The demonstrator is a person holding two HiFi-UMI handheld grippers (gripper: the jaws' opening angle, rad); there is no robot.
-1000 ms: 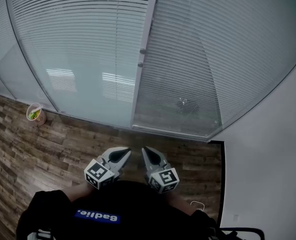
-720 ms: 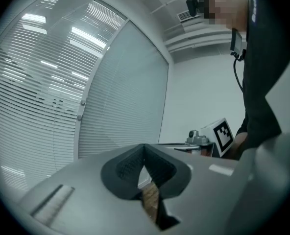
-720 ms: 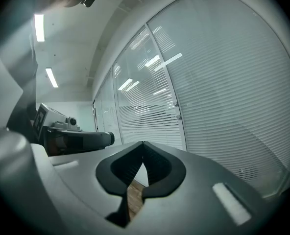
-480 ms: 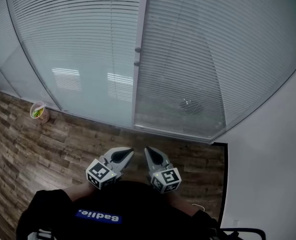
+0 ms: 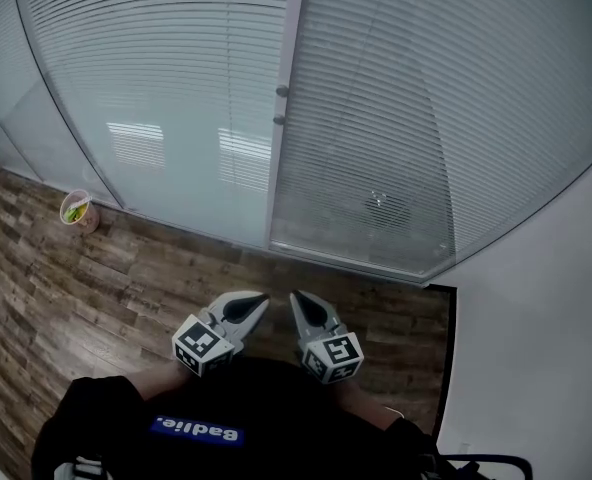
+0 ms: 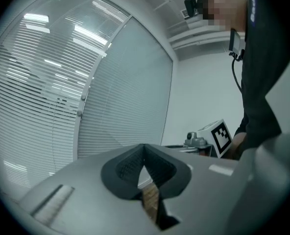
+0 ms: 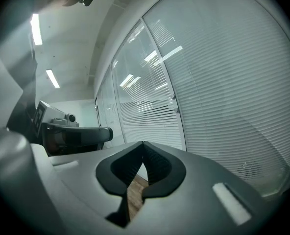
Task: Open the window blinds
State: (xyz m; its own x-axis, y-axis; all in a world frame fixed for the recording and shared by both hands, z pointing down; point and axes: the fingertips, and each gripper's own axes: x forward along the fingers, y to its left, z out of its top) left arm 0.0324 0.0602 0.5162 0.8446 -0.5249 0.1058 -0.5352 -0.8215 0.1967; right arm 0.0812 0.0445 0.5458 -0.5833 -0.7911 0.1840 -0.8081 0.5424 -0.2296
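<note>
Blinds are hanging with slats turned flat, nothing begun; I'm carrying left tongs and right tongs pinched together, empty, well short of them.

I see a wood-plank floor, brown boards in mixed tones, reaching the foot of the glass wall. 1 small cup with something green inside stands upright on it at far left, just beside that wall. A dark skirting strip edges the boards at right.
</note>
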